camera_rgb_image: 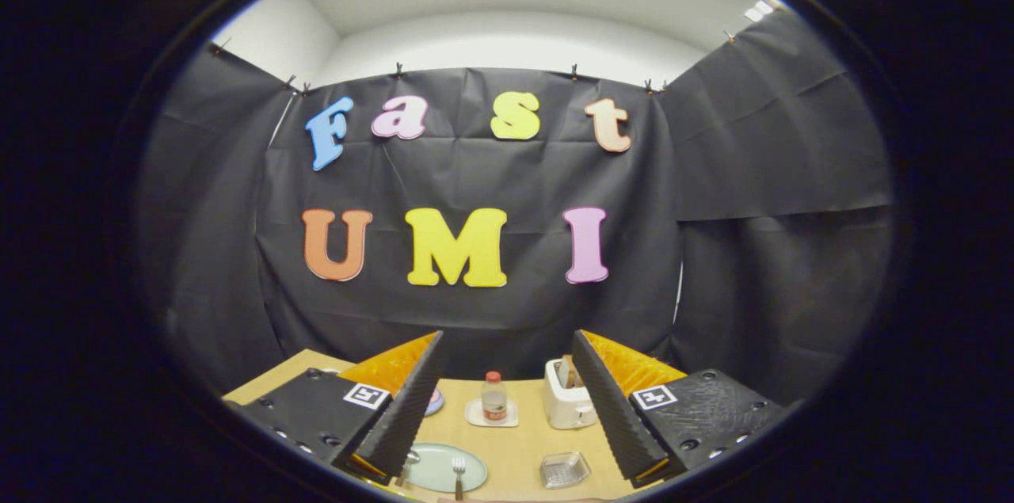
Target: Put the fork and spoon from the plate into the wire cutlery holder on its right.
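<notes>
Pale green, the plate (445, 467) lies flat on the tabletop (515, 440) at about seven o'clock from the middle of the scene, just inside the tip of the left finger. On it the fork (459, 475) rests with its tines pointing toward twelve o'clock and its handle running back toward the holder of the tool. A small bright piece at the plate's nine o'clock rim, partly hidden by the finger, is probably the spoon (411, 458), though I cannot be sure. Both lie loose and low, so a grasp would have to come down from above.

At three o'clock from the plate, well apart from it, sits the wire cutlery holder (565, 469), low and open at the top, which suits dropping cutlery in from above.

Jaws of the gripper (507, 471) stand released and wide, nothing between them, high over the near part of the tabletop. That height and spread look like a stance before any reaching down; neither piece has been picked up.

Farther off, at twelve o'clock from the plate, stand a small bottle (493, 397) on a white coaster (491, 413) and, to its right, a white toaster (567, 396). A bluish dish (433, 402) peeps from behind the left finger. Bare wood between plate and holder gives open room for the sideways carry; the toaster stands beyond the holder, clear of that path.
</notes>
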`<act>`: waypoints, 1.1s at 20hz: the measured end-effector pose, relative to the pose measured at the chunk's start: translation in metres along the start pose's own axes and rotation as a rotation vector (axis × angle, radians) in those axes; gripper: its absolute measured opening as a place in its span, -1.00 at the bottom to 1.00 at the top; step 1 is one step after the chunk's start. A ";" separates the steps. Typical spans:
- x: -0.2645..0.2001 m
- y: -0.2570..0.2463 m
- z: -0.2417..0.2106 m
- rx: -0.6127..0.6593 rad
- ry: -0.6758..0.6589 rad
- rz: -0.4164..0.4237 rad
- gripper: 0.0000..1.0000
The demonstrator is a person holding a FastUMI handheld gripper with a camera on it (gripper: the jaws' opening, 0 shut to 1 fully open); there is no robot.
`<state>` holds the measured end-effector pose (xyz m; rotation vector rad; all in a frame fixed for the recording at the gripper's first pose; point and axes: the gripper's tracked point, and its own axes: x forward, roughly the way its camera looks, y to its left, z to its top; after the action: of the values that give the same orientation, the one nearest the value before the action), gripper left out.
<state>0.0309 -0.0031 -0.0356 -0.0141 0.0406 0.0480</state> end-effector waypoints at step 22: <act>0.047 0.057 -0.335 -0.050 0.674 0.116 0.76</act>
<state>0.0611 0.0512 -0.3732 -0.0775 0.7144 0.1588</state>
